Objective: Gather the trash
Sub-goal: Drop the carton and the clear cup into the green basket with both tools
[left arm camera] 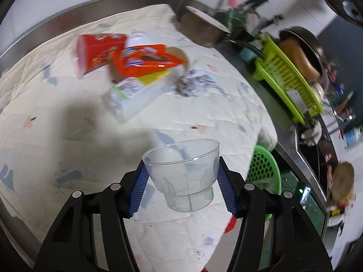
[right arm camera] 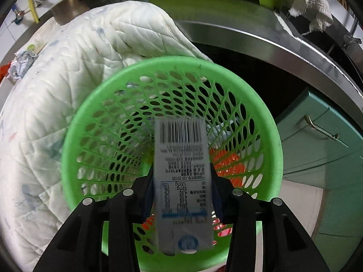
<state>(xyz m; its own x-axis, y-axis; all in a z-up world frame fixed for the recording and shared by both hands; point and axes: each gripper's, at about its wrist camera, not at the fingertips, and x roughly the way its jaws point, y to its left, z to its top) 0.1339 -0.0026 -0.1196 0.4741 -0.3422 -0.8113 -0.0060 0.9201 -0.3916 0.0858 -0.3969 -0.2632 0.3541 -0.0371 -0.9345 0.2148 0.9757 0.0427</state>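
Observation:
In the left wrist view my left gripper (left arm camera: 181,172) is shut on a clear plastic cup (left arm camera: 183,170), its blue pads pressing both sides, held above the white quilted cloth (left arm camera: 68,158). Farther back on the cloth lie a red paper cup (left arm camera: 95,52), an orange snack wrapper (left arm camera: 145,61), a clear plastic bag (left arm camera: 131,99) and a crumpled foil ball (left arm camera: 192,83). In the right wrist view my right gripper (right arm camera: 181,174) is shut on a white milk carton (right arm camera: 181,172) with a barcode, hanging over the green mesh basket (right arm camera: 95,104). Something orange-red lies at the basket's bottom.
A steel pot (left arm camera: 202,29) stands at the cloth's far edge. Right of it are a lime dish rack (left arm camera: 288,74) with pans, a sink and a stove area. The basket (left arm camera: 265,170) sits below the counter edge, beside teal cabinet doors (right arm camera: 322,149).

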